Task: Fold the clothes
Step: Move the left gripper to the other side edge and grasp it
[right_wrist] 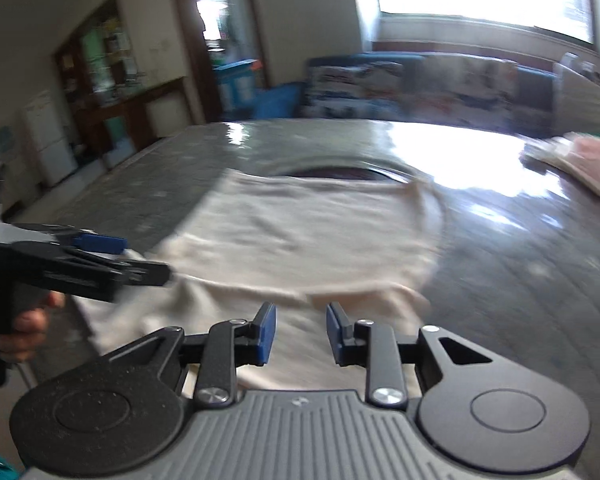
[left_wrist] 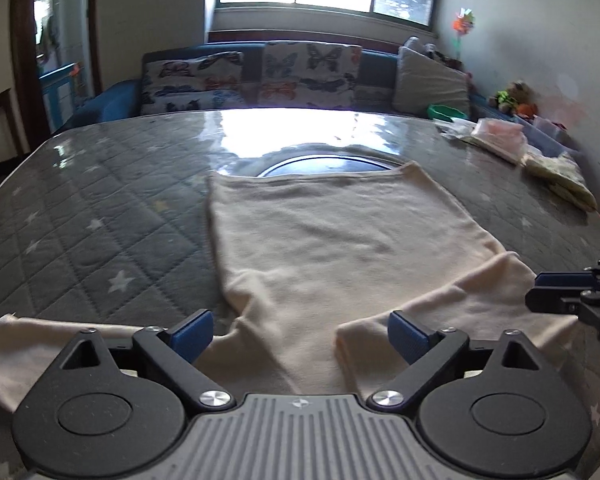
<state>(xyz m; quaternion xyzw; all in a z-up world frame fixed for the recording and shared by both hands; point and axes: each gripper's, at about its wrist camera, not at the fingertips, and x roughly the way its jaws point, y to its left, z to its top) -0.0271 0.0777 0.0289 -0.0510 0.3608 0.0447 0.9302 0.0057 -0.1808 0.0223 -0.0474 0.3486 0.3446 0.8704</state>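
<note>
A cream shirt (left_wrist: 324,240) lies flat on the grey quilted table (left_wrist: 100,208), hem at the far side, sleeves spread near me. My left gripper (left_wrist: 300,338) is wide open just above the near edge of the shirt, holding nothing. My right gripper (right_wrist: 301,334) is partly open over the near part of the same shirt (right_wrist: 300,232), empty; that view is blurred by motion. The right gripper also shows at the right edge of the left wrist view (left_wrist: 576,296), and the left gripper shows at the left of the right wrist view (right_wrist: 100,256).
Bagged items (left_wrist: 500,140) and a folded patterned cloth (left_wrist: 560,176) sit at the table's far right corner. A dark round plate (left_wrist: 324,162) lies under the table's glossy cover beyond the shirt. A sofa with butterfly cushions (left_wrist: 260,76) stands behind the table.
</note>
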